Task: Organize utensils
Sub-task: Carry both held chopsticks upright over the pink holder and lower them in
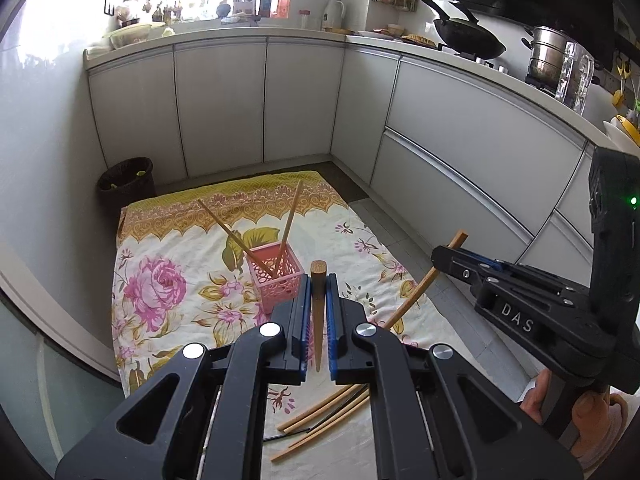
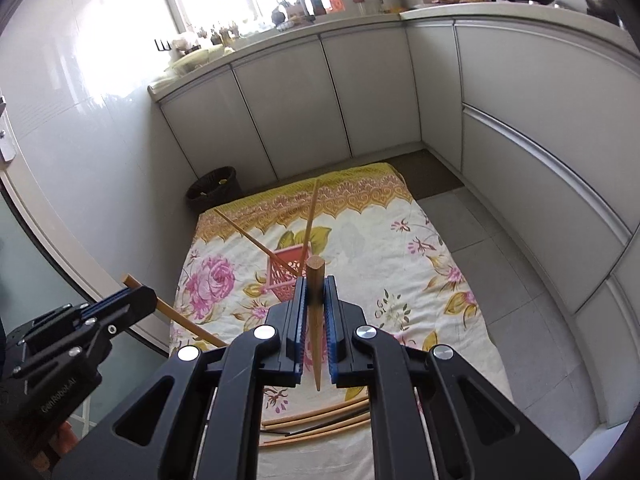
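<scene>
Here, each hand-held gripper (image 1: 319, 280) (image 2: 315, 284) clamps one chopstick (image 1: 318, 312) (image 2: 315, 312), best lowered tip-first, upright, into the pink basket (image 1: 276, 280).

Floral cloth (image 1: 168, 320) bears pink basket (image 1: 276, 280); loose chopsticks (image 1: 320, 428).

Both handheld tools are showing matte black, angular bodies with triangular cut-outs in their arms and round silver screw heads at the pivots. The left gripper (image 1: 319, 280) is carrying blue ribbed pads (image 1: 330, 320) on the inner faces of its fingers, and the right gripper (image 2: 316, 284) is wearing the same. Raised letters reading "DAS" are standing on the right tool's side, beside a glowing green light. Faint lettering on the left tool's body is possibly reading "GenRobot.AI".
</scene>
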The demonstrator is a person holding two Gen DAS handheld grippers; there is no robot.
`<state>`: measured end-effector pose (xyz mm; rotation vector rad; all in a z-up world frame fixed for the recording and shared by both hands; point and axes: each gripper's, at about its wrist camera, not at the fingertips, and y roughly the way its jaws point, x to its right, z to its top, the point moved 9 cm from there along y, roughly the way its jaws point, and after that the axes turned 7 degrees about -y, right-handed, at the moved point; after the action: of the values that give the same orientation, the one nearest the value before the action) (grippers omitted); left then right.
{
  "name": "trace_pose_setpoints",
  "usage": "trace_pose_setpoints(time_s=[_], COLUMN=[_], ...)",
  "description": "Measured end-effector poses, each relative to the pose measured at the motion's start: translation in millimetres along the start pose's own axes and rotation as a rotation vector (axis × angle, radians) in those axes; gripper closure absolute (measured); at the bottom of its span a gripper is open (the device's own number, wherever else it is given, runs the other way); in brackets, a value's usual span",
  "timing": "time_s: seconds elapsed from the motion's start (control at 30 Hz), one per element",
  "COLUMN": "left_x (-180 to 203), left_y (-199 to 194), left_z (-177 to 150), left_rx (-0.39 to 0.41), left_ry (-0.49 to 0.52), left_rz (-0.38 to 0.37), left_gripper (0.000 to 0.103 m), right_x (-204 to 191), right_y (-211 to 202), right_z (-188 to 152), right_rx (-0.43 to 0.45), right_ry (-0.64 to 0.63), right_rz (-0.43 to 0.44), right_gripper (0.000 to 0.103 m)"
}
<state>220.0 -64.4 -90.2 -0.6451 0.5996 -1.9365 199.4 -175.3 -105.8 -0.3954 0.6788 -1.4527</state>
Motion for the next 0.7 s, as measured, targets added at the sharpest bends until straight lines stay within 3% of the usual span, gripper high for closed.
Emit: trace_pose_setpoints(time_s=[0.4, 0.7], left_x=[-13.1, -35.5], left_y=[-23.6, -9.2], left_z=[38.5, 75.5], left_rx=[0.113, 0.173], left_ry=[-0.098, -0.151], left_rz=[0.070, 0.114], left_gripper=[0.097, 0.097], right_x=[-5.4, -14.7], right_y=[-24.5, -22.4], right_z=[52.5, 81.5], right_rx=[0.065, 0.106], right_ry=[-0.007, -0.019], right_rz=[0.027, 0.033], right_gripper=[0.094, 0.094])
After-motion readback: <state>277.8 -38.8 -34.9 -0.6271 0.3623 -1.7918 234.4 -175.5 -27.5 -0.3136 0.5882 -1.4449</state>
